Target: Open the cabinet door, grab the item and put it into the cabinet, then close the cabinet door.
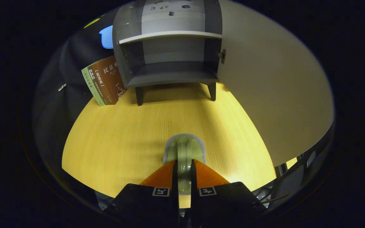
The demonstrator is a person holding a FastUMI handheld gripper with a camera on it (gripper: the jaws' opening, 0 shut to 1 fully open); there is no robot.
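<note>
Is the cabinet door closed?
No, the cabinet door is swung wide open, showing the cabinet shelves, while the tool grips a pale green item.

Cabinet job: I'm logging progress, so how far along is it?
Done: the cabinet stands with its door swung wide open. In hand: the gripper has both fingers pressed on the pale green item, above the wooden table and short of the cabinet. Left: placing the item inside and closing the door.

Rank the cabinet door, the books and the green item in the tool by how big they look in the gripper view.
1. Open cabinet door, swung right, largest by far.
2. Books beside the cabinet.
3. Pale green item, which the tool is shut on.
Books and item look close; the item sits much nearer, so that order is unsure.
</note>
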